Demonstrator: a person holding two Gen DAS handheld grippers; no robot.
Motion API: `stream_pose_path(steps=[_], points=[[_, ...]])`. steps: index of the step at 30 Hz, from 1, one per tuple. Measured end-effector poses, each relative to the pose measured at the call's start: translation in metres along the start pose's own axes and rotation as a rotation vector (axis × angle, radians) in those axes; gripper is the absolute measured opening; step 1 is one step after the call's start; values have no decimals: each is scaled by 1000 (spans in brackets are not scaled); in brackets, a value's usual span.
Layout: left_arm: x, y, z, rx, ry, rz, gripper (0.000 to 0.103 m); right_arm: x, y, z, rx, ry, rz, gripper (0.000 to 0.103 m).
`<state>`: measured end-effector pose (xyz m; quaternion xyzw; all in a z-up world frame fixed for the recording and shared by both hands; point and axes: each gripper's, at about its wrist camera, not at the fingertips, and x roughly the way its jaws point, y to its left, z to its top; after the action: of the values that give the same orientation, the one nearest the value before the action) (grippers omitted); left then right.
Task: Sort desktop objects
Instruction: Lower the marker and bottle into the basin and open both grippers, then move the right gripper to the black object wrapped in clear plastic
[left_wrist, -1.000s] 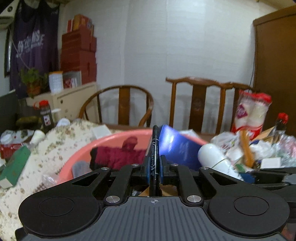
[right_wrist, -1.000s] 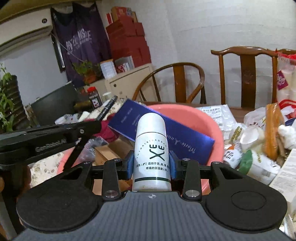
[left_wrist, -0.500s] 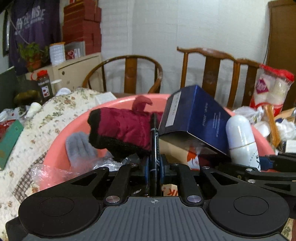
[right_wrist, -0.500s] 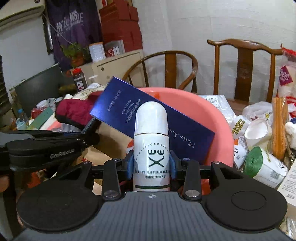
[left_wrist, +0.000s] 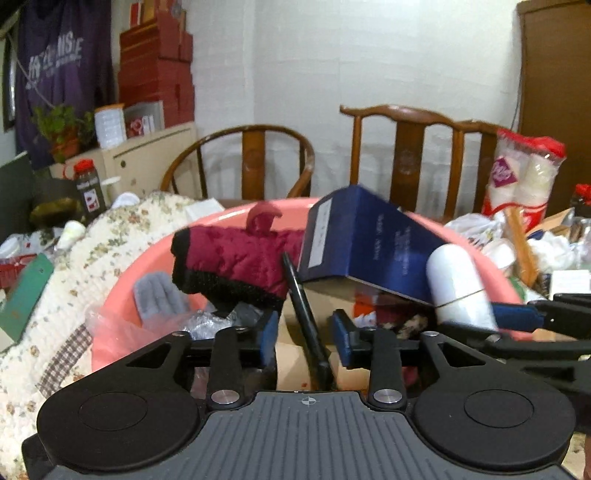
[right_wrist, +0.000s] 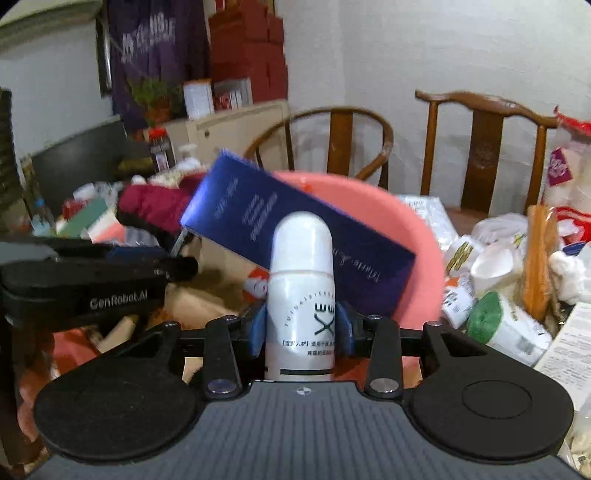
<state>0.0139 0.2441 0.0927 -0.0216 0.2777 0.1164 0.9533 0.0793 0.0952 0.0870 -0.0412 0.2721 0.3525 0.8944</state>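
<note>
In the left wrist view the left gripper has just been spreading its jaws, and the black pen leans loose and tilted in the gap, its tip toward the maroon mitten in the pink basin straight ahead, with the navy box ahead to the right. In the right wrist view the right gripper clasps the white bottle upright, blue pads against both its sides, over the near edge of the basin with the navy box just behind it.
</note>
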Motion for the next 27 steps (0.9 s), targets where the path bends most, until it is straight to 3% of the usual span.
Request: stream_pose_path(steps=[5,13,17,21,27], points=[[-25,-12,4,26,-45,4,60,-45,-15,1,35,-99,39,54],[-54,-46,2,53,-104,41,67,-111,-52,-15,72,-168,45,56],[-73,-77,-6,97,-175,66,82,-147,-81,-36,89,-207,24,70],[-87,-118,-12,141,-221,-23,84,-189,-120,-64,84,-241,-17,71],[-79,-192,-29,115,-195,-288,88,-245,-190,-113,124,-279,-160,78]])
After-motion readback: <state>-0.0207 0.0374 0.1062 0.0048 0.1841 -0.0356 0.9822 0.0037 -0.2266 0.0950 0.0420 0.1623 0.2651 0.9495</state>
